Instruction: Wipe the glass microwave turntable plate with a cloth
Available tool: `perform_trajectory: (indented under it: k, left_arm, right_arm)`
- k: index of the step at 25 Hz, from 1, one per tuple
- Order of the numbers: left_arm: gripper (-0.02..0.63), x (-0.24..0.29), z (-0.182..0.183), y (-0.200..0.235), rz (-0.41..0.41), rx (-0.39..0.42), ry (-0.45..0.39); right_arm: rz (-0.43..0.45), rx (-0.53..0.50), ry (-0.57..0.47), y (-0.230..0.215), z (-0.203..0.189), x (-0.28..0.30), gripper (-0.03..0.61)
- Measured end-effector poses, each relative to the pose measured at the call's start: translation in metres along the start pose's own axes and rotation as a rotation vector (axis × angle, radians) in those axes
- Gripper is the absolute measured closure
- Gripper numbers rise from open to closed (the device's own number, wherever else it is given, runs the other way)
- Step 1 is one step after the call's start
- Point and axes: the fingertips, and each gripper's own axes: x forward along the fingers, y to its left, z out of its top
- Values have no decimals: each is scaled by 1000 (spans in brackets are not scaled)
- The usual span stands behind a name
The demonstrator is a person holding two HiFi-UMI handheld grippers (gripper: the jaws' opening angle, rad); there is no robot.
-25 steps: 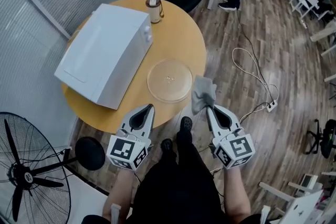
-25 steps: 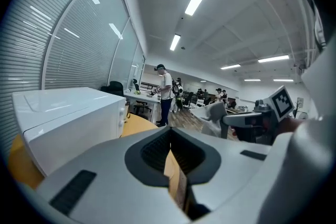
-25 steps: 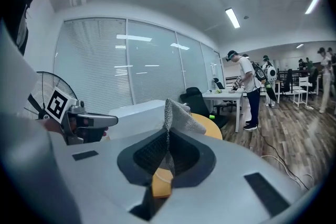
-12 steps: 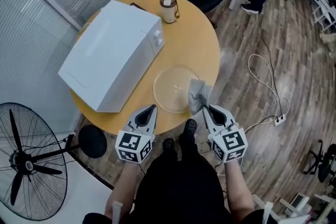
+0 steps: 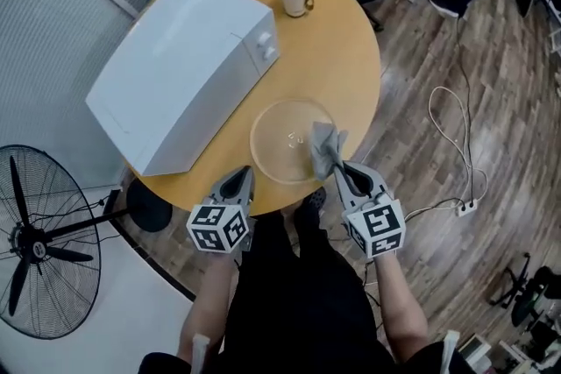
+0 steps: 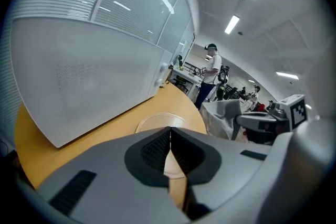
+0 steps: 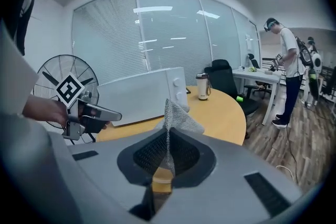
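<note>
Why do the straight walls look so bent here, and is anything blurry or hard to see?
Left gripper view: the wide-angle lens bows the white microwave oven and leaves black corners. Right gripper view: same bulge; the grey cloth in the right tongs looks sharp. Head view: evenly lit, but the clear glass turntable plate shows only faintly against the round wooden table.

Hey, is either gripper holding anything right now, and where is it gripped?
The right gripper pinches the grey cloth by one edge; the left gripper is shut, empty.
</note>
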Motion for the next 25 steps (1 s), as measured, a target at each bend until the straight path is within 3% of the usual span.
perform_trajectory:
  k: [7,13,25]
  left_arm:
    - [614,21,-23,25,22,-118,55]
    - [611,43,-45,51,-9,-256,95]
    - [534,78,-76,73,-63,-424,175]
  right_arm:
    - [19,-36,94,-3,-22,29,555]
    - [-2,-87,161,-8,-35,55,555]
    - [-69,-104,258,-15,-54,82,555]
